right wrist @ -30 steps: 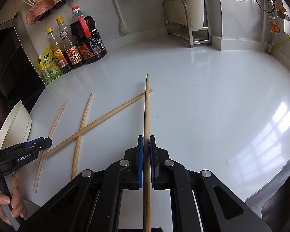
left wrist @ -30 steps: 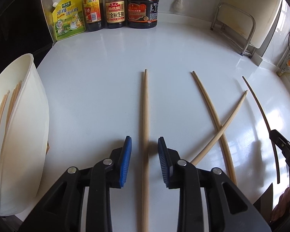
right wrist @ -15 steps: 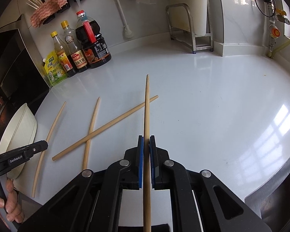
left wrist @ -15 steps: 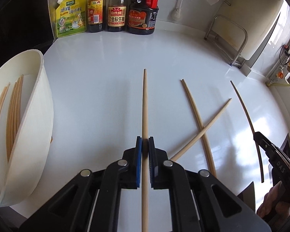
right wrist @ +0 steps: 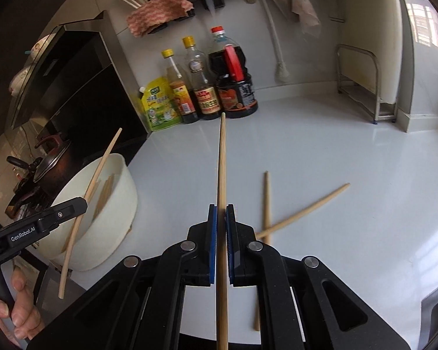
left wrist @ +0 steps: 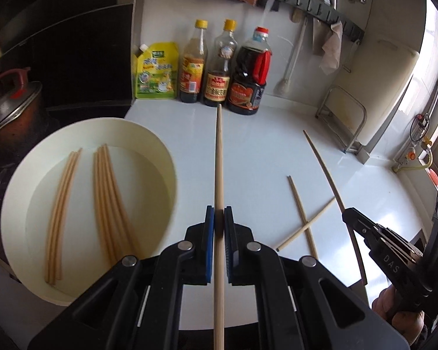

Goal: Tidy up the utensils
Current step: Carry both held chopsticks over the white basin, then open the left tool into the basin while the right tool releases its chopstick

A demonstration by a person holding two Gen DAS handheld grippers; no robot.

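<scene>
The white table (left wrist: pixel 262 151) carries a round white basin (left wrist: pixel 160 157) at its left edge, already collecting chopsticks (left wrist: pixel 108 198). Just right of the basin, the left hand-held gripper (left wrist: pixel 218 224) is clamped on one chopstick (left wrist: pixel 219 160), lifted for dropping in. Farther right of the basin, the right hand-held gripper (right wrist: pixel 221 224) clamps another (right wrist: pixel 222 160); two crossed chopsticks (right wrist: pixel 280 221) lie waiting.

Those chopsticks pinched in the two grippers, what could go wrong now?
Each chopstick is pinched at a single spot, so it might swivel or slip. The one in the left gripper could miss the white bowl. The two crossed chopsticks on the counter may be awkward to pick up singly.
</scene>
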